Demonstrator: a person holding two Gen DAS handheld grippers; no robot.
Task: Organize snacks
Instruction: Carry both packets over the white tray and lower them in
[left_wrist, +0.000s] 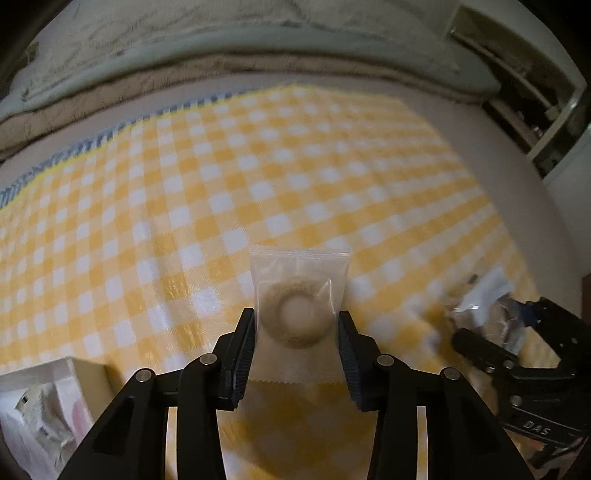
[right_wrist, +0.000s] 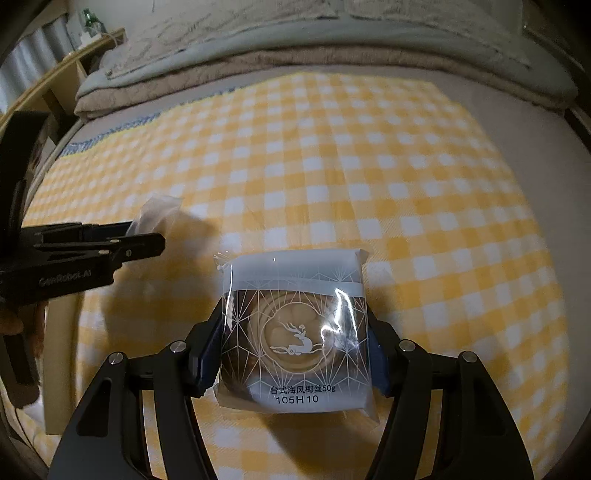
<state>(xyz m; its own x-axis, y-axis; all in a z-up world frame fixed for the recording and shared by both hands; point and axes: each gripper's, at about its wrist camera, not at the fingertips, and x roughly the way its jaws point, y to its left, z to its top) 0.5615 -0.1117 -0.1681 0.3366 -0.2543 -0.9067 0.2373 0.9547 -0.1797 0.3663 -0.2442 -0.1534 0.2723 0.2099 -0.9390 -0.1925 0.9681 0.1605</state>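
Observation:
A clear packet with a ring-shaped biscuit (left_wrist: 297, 295) is held upright between the pads of my left gripper (left_wrist: 296, 325), which is shut on its two sides above the yellow checked cloth (left_wrist: 258, 166). In the right wrist view that left gripper (right_wrist: 147, 240) shows from the side at the left, the clear packet (right_wrist: 159, 210) sticking out past its tips. My right gripper (right_wrist: 295, 343) is shut on a wrapped round pastry with a white deer print (right_wrist: 295, 317). The left wrist view shows this right gripper (left_wrist: 491, 332) at the right edge with its packet (left_wrist: 484, 295).
A white box (left_wrist: 88, 373) stands at the lower left and holds several wrapped snacks (left_wrist: 44, 417). Folded blankets (right_wrist: 295, 55) lie along the far edge of the cloth. Shelving (left_wrist: 535, 110) stands at the back right. A hand (right_wrist: 11, 325) shows at the left.

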